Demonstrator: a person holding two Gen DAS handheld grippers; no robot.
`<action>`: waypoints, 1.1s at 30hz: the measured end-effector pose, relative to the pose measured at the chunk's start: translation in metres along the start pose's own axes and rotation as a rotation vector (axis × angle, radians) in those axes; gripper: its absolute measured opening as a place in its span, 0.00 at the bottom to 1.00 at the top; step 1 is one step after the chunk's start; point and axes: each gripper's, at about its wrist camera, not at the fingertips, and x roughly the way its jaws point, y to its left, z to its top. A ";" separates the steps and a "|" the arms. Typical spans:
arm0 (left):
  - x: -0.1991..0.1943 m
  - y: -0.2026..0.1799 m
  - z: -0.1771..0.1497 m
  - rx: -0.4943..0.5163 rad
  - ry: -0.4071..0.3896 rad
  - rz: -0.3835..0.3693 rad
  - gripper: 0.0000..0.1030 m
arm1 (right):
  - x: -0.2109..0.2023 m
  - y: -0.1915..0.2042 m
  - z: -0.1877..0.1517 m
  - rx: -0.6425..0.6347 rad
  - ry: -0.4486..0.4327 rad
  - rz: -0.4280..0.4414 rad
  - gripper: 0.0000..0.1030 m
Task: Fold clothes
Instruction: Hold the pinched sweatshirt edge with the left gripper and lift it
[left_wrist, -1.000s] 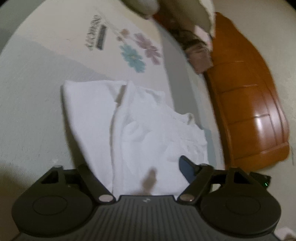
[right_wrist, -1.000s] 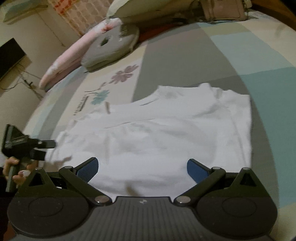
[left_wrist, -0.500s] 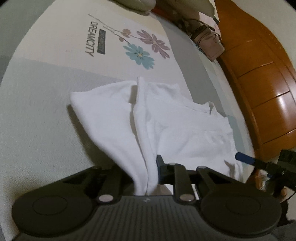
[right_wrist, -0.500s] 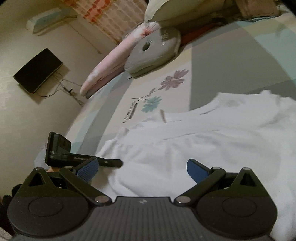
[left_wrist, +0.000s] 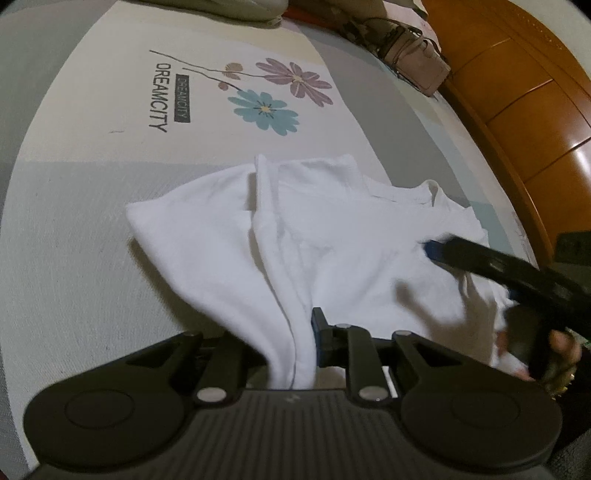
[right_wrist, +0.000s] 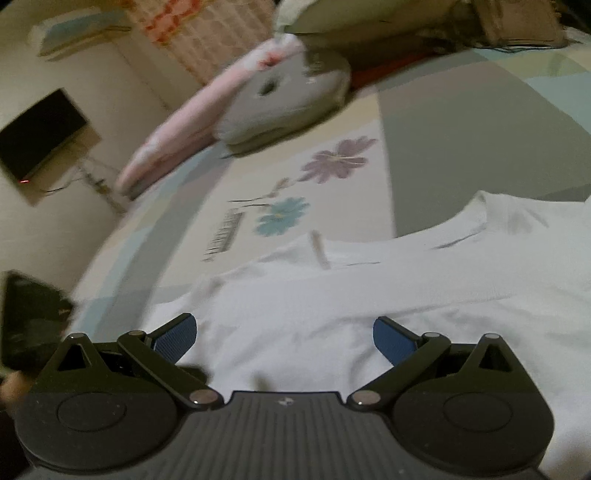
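Bed (left_wrist: 92, 229): fills both views as the work surface; quilt of grey, cream and pale teal blocks, printed flowers and lettering in the upper centre of the left wrist view; flat and roomy, so suited to spreading a garment for folding.

Headboard (left_wrist: 517, 92): orange wood along the upper right edge of the left wrist view; marks the far side of the bed, well apart from the cloth.

White shirt (left_wrist: 351, 251): centre of the left wrist view, lower right half of the right wrist view (right_wrist: 369, 295); mostly spread on the quilt, one side gathered into a ridge running down to the lower centre, judged to be pulled up there for the fold; collar towards the right of the frame.

Pillows (right_wrist: 229, 103): upper centre of the right wrist view, blurred; pushed to the far end, leaving room.

Left gripper (left_wrist: 295, 354): lower centre of its own view; fingers closed on the gathered shirt edge, cloth running between them, apparently to lift that edge.

Right gripper (right_wrist: 284, 336): lower centre of its own view, also in from the right of the left wrist view (left_wrist: 476, 254); fingers wide apart, nothing between them, over the shirt body, probably seeking a second grip point.

Hand (left_wrist: 557, 354): lower right of the left wrist view, wrapped round the right gripper's handle.
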 end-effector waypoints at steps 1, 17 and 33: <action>0.000 0.000 0.000 0.001 -0.002 0.001 0.19 | 0.004 -0.002 0.001 0.007 -0.016 0.001 1.00; -0.001 -0.014 -0.003 0.046 -0.017 0.069 0.19 | -0.026 0.029 -0.039 0.030 0.093 -0.093 1.00; -0.001 -0.024 -0.011 0.033 -0.061 0.135 0.19 | -0.068 0.039 -0.076 0.071 0.186 -0.123 1.00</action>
